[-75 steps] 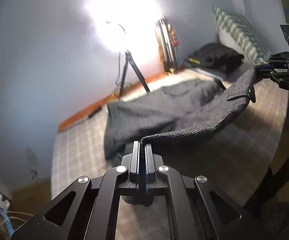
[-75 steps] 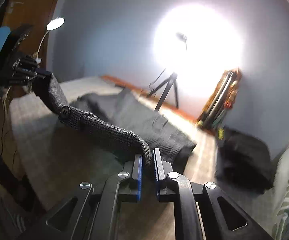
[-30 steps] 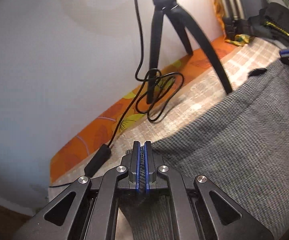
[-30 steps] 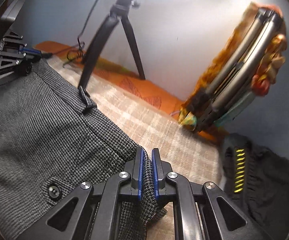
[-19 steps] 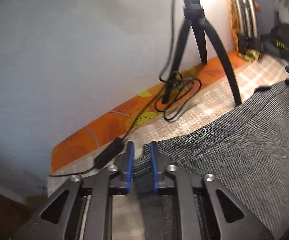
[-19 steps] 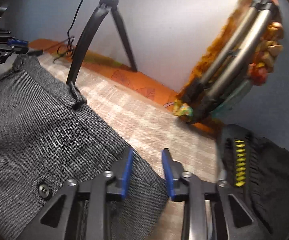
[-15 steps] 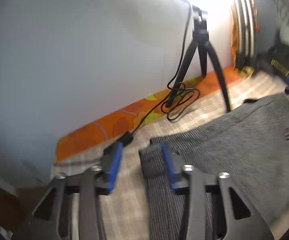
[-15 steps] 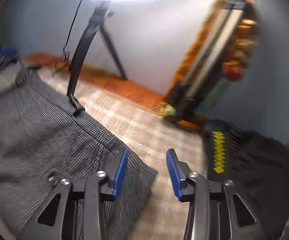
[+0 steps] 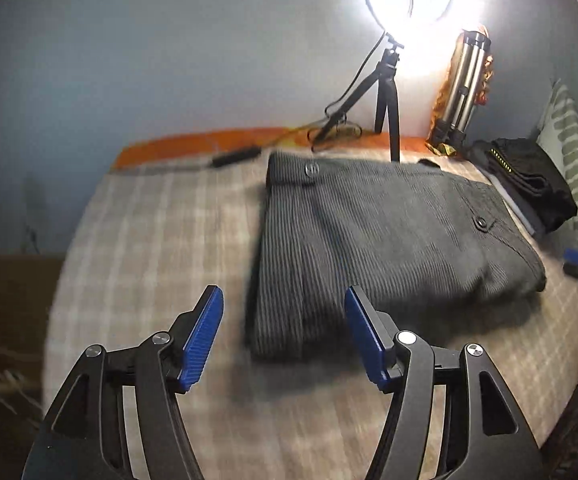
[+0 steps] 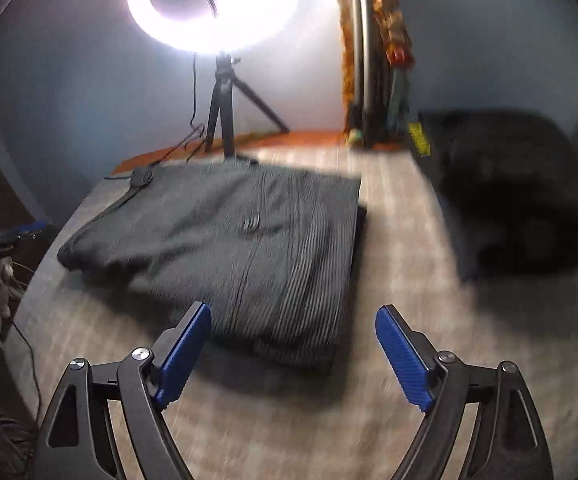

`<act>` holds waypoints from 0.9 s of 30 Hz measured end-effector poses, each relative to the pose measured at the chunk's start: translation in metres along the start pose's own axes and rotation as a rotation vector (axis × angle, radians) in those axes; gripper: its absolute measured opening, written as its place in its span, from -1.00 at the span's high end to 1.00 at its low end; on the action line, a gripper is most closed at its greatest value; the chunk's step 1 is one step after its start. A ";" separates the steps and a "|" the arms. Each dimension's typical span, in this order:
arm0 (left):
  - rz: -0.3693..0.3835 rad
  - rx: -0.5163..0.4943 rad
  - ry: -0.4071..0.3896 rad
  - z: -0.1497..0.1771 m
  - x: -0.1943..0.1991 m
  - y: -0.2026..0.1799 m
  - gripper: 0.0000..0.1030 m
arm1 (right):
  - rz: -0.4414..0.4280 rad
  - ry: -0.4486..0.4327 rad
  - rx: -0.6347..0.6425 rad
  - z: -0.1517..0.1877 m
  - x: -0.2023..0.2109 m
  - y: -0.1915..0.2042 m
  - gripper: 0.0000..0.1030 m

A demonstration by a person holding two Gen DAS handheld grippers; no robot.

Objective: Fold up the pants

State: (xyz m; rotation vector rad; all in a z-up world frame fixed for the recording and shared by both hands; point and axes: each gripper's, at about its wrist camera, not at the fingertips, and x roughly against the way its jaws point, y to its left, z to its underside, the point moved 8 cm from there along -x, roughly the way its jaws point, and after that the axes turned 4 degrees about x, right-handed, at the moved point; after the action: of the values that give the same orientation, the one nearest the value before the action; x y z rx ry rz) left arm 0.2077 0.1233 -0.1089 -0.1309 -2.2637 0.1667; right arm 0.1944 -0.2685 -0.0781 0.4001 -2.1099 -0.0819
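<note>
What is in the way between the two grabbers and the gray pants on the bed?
Nothing visible. The left gripper and the right gripper are both open, with only bare checked bedcover between them and the folded pants.

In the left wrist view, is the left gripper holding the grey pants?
No, the left gripper is wide open above the checked bed cover, and the folded grey pants lie free.

Ring light [image 10: 213, 4] on tripod [image 10: 225, 108], black bag [image 10: 517, 184] on checked bedspread [image 9: 149, 232].
</note>
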 end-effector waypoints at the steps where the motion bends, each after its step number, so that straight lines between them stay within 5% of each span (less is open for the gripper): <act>1: 0.014 0.021 0.004 0.006 -0.001 0.000 -0.23 | -0.016 0.012 -0.022 0.008 -0.002 -0.001 -0.68; 8: 0.064 0.130 0.062 0.032 -0.026 -0.003 -0.31 | -0.186 0.055 -0.204 0.029 -0.022 -0.002 -0.68; 12: 0.030 0.120 0.069 0.031 -0.039 -0.002 -0.32 | -0.292 0.074 -0.316 0.028 -0.039 0.000 -0.70; 18: 0.019 0.085 0.058 0.021 -0.053 -0.007 -0.31 | -0.312 0.083 -0.327 0.018 -0.057 0.012 -0.65; 20: 0.021 0.086 0.058 0.019 -0.058 -0.008 -0.25 | -0.298 0.077 -0.338 0.015 -0.061 0.012 -0.48; 24: 0.047 0.125 0.050 0.013 -0.061 -0.004 0.29 | -0.325 0.033 -0.401 0.005 -0.060 0.004 0.12; 27: 0.079 0.155 0.027 0.003 -0.056 -0.003 0.40 | -0.333 -0.017 -0.400 -0.007 -0.051 0.004 0.51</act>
State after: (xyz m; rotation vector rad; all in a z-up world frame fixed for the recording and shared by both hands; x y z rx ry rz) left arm 0.2407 0.1117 -0.1525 -0.1400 -2.2106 0.3785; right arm 0.2243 -0.2479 -0.1147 0.5024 -1.9634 -0.6907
